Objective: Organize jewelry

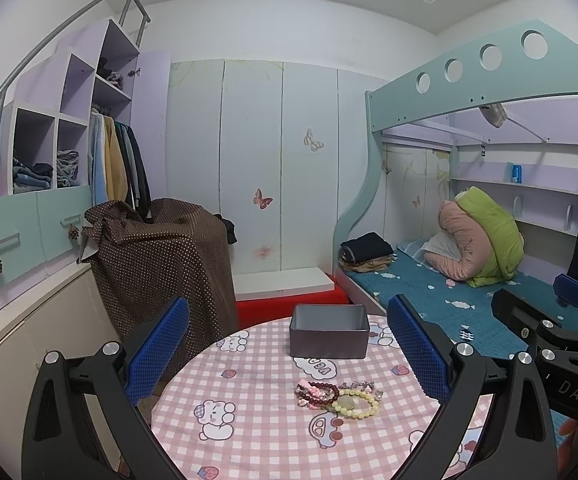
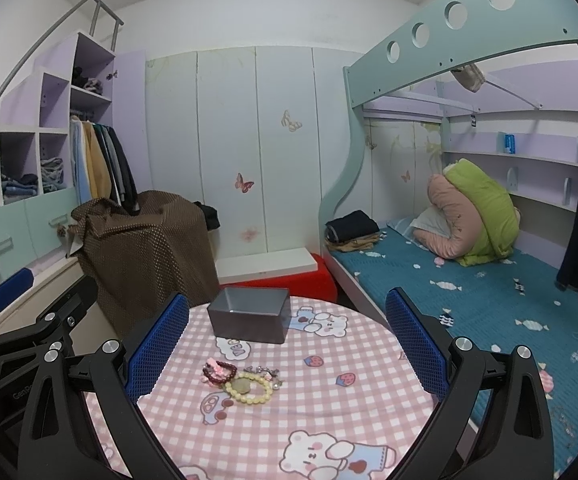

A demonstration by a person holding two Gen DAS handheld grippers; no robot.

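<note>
A tangle of beaded bracelets (image 1: 337, 394) is seen on the round pink-checked table (image 1: 249, 432) at 12 o'clock of the spread, empty left claw (image 1: 289, 356), 11 o'clock of the spread right claw (image 2: 287, 350), open grey rectangular box (image 1: 329, 336) beyond.

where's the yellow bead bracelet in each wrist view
Left wrist: yellow bead bracelet lies low, right of center, nearer than the grey box.
Right wrist: yellow bead bracelet lies low, left of center.
Shared landmark: the dark red bracelet touching its left side.
</note>
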